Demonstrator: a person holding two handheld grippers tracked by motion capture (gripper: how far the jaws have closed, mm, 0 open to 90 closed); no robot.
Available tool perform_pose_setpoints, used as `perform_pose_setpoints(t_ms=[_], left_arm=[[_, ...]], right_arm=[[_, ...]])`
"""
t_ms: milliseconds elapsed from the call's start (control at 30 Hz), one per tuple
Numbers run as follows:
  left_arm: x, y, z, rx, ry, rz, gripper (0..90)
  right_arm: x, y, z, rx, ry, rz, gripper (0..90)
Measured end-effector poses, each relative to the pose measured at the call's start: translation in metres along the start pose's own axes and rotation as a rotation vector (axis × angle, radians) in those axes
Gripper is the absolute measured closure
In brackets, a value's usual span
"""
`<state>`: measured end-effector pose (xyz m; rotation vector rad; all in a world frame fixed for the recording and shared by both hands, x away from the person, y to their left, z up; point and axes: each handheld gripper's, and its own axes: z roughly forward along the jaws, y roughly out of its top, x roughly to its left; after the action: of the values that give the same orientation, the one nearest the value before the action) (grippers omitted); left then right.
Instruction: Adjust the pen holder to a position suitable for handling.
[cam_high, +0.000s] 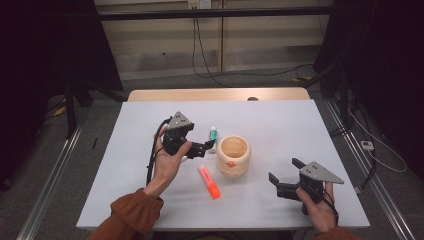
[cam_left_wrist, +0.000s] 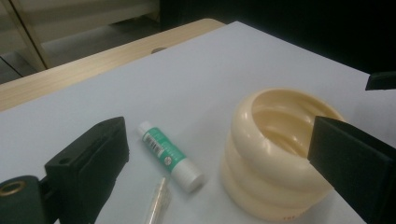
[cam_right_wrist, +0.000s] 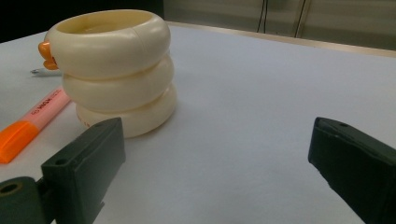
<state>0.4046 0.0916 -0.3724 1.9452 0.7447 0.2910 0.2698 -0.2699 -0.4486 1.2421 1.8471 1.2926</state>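
The left gripper (cam_high: 206, 146) stands with its jaws spread wide and nothing between them, the tips just beside the green-and-white glue stick (cam_high: 213, 135) at about one o'clock from them and the cream ringed cup (cam_high: 233, 155) at three o'clock — in the left gripper view a thin clear pen (cam_left_wrist: 157, 204) lies on the table between the jaws, beside the stick. At five o'clock from that gripper an orange highlighter (cam_high: 209, 181) rests flat on the white table (cam_high: 280, 125). The right gripper (cam_high: 284, 177) hovers at four o'clock from the cup, well apart from it — jaws likewise wide and empty.
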Motion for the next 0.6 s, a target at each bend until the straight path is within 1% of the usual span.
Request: perform_pose_setpoints(t_ms=[33, 133, 200, 300, 367, 433, 533, 600], left_arm=[[0.000, -0.002, -0.003, -0.007, 0.001, -0.002, 5.0], [0.002, -0.008, -0.010, -0.007, 0.020, 0.001, 5.2], [0.004, -0.011, -0.014, -0.008, 0.019, -0.003, 5.7], [0.006, -0.015, -0.021, -0.024, 0.042, -0.011, 5.7], [0.006, -0.017, -0.024, -0.020, 0.065, 0.009, 5.8], [0.006, -0.020, -0.027, -0.016, 0.054, 0.002, 5.7], [0.005, -0.025, -0.032, -0.022, 0.059, 0.003, 5.7], [0.007, -0.029, -0.036, -0.015, 0.055, -0.001, 5.7]], right_arm=[[0.000, 0.000, 0.000, 0.000, 0.000, 0.000, 3.6], [0.000, 0.000, 0.000, -0.001, 0.001, 0.000, 3.7], [0.000, 0.000, 0.000, 0.000, 0.001, 0.000, 3.7], [0.000, 0.000, 0.000, 0.000, 0.001, 0.000, 3.7], [0.000, 0.000, 0.000, -0.001, 0.000, -0.001, 3.6], [0.000, 0.000, 0.000, -0.001, 0.001, -0.001, 3.6], [0.000, 0.000, 0.000, -0.001, 0.001, -0.001, 3.7], [0.000, 0.000, 0.000, 0.000, 0.001, 0.000, 3.7]])
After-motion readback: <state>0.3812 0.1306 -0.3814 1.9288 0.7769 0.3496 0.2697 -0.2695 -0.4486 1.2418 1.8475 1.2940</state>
